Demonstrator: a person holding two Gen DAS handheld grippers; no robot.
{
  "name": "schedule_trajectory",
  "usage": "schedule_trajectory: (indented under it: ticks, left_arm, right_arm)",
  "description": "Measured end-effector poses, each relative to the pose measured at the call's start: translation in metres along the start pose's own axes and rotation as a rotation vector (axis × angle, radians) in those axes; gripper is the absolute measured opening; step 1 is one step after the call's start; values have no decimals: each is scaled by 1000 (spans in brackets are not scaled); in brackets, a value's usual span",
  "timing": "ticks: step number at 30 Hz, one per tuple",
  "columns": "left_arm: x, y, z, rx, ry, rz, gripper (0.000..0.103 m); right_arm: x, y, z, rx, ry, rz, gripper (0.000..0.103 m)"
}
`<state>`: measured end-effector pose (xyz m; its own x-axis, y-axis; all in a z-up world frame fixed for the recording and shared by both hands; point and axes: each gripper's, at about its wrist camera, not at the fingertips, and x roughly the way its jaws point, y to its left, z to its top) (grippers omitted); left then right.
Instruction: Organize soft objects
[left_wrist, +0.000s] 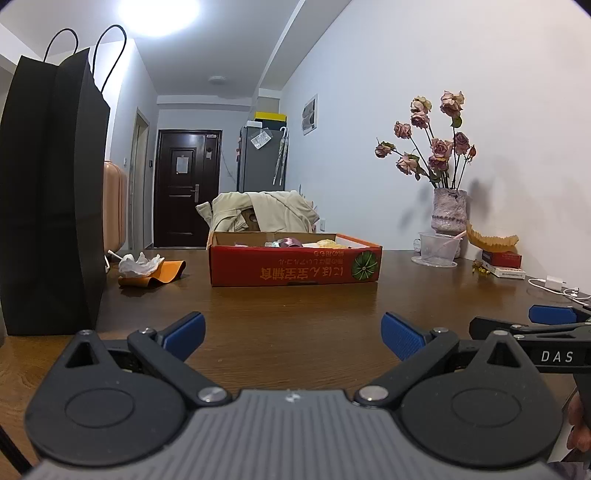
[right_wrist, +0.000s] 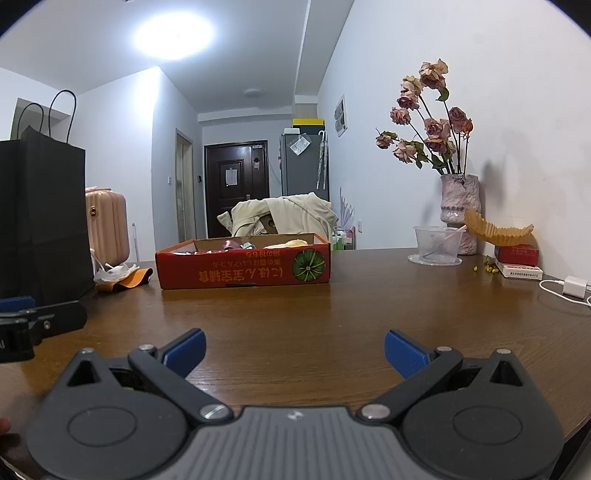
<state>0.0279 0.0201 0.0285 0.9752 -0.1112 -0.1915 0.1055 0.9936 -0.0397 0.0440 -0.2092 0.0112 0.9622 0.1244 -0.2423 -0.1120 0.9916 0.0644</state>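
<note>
The left gripper (left_wrist: 293, 334) and right gripper (right_wrist: 294, 350) are held level, side by side, low over the near table (right_wrist: 332, 314), jaws spread wide, nothing held

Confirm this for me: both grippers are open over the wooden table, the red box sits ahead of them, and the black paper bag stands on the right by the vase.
One thing is wrong: the black paper bag stands on the left, as the left wrist view shows. Only the vase is on the right. Both grippers, left and right, are open, with the red box ahead.

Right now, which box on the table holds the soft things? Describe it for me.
On the brown wooden table, look mid-table, right of the tall black paper bag. The shallow red cardboard box sits there, open-topped, the only thing with a green pumpkin picture and upside-down orange lettering.
</note>
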Motion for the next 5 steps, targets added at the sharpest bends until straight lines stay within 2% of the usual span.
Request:
schedule_trajectory:
  ticks: [5]
  left_arm:
    - [0, 0, -1, -8, 6, -14, 103]
  right_arm:
    - [2, 1, -1, -5, 10, -1, 103]
